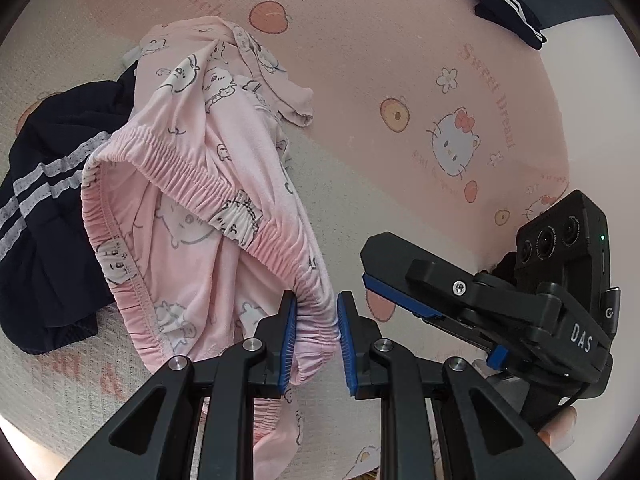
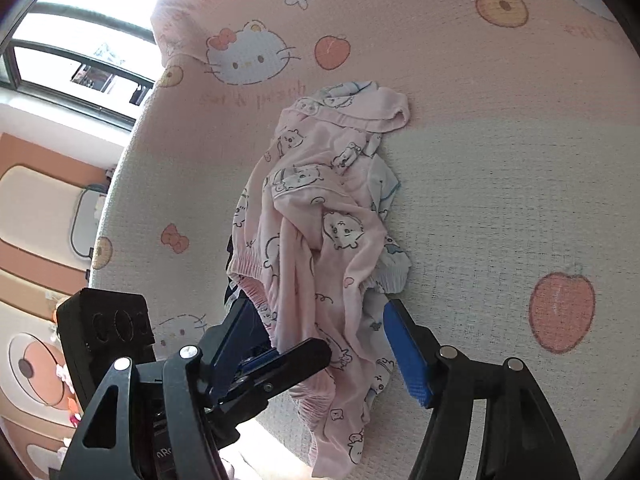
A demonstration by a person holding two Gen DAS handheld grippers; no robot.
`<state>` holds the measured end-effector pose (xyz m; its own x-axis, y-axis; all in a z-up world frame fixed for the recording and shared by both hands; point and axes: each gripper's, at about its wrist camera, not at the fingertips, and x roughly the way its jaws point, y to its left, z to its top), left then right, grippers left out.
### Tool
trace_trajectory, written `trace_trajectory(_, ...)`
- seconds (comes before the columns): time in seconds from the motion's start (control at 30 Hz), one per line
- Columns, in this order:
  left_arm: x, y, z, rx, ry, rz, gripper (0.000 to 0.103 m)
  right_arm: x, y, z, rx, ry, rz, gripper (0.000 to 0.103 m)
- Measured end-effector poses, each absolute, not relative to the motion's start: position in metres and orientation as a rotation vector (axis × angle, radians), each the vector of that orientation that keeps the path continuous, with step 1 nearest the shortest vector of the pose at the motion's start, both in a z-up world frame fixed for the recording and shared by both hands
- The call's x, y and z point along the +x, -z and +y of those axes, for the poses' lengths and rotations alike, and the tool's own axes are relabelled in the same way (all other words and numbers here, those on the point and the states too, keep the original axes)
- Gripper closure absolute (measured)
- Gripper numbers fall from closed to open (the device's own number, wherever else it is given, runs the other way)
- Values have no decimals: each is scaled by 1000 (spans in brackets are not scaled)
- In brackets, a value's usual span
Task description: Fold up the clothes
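Observation:
Crumpled pink pyjama pants [image 1: 224,152] with cartoon prints lie on the bed sheet [image 1: 400,60]. Their elastic waistband [image 1: 200,168] is raised and gapes open. My left gripper [image 1: 316,320] is shut on a bunched piece of that waistband, and the blue pads press it from both sides. In the right wrist view the pants [image 2: 320,208] pull in taut folds toward the left gripper [image 2: 280,354]. My right gripper [image 2: 318,312] is open, straddling the lower part of the pants without touching them. It also shows at the right of the left wrist view, the right gripper [image 1: 384,312] just beside the held waistband.
A dark navy garment [image 1: 44,208] with white stripes lies partly under the pink pants on the left. Another navy striped piece [image 1: 504,4] sits folded at the far right. A hand [image 1: 560,428] holds the right gripper. The bed edge, window [image 2: 72,60] and floor are on the left.

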<state>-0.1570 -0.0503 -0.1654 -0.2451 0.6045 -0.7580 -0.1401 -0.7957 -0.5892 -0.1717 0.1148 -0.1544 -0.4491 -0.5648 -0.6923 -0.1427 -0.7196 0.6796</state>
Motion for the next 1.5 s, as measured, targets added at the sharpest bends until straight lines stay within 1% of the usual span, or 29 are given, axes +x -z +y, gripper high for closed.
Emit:
trace_trajectory(0.23,-154,170,-57,-1522,-2078,-629,86,-189,159,93,1520,2205,-940,36)
trace_trajectory(0.37,-151,174,-61,-1530,-2076,-632,86,-197,162,79,1537,2194,-876,36)
trace_trajectory(0.47,-151,176,-63,-1532,-2069,-646,86,-200,168,71,1559,2188,-837,41)
trace_trajectory(0.53,-151,177,-62,-1542,-2068,-634,86,-200,171,68,1584,2194,-804,43)
trace_trajectory(0.63,-151,177,-61,-1551,-2070,-601,85,-198,172,67,1582,2205,-782,50)
trace_trajectory(0.7,-151,177,-63,-1566,-2066,-609,85,-197,173,67,1579,2219,-779,60)
trace_trajectory(0.73,-152,178,-64,-1580,-2058,-622,81,-197,175,67,1579,2229,-782,61)
trace_trajectory(0.77,-152,181,-66,-1600,-2034,-643,73,-196,177,67,1581,2235,-789,65)
trace_trajectory(0.8,-152,183,-67,-1609,-2005,-665,66,-195,179,68,1584,2242,-795,72)
trace_trajectory(0.83,-151,184,-68,-1605,-1989,-679,54,-194,180,69,1583,2250,-799,75)
trace_trajectory(0.87,-148,182,-69,-1600,-1996,-676,45,-192,181,71,1575,2264,-799,78)
trace_trajectory(0.9,-146,181,-69,-1597,-2005,-668,40,-190,182,73,1569,2269,-806,81)
trace_trajectory(0.93,-143,179,-69,-1611,-2029,-626,30,-189,183,75,1566,2263,-825,81)
trace_trajectory(0.97,-140,177,-69,-1624,-2054,-583,26,-188,185,77,1564,2251,-852,83)
trace_trajectory(1.03,-136,174,-72,-1636,-2100,-527,26,-186,187,82,1556,2241,-885,84)
trace_trajectory(1.5,-123,159,-108,-1618,-2410,-296,26,-174,191,84,1571,2261,-881,84)
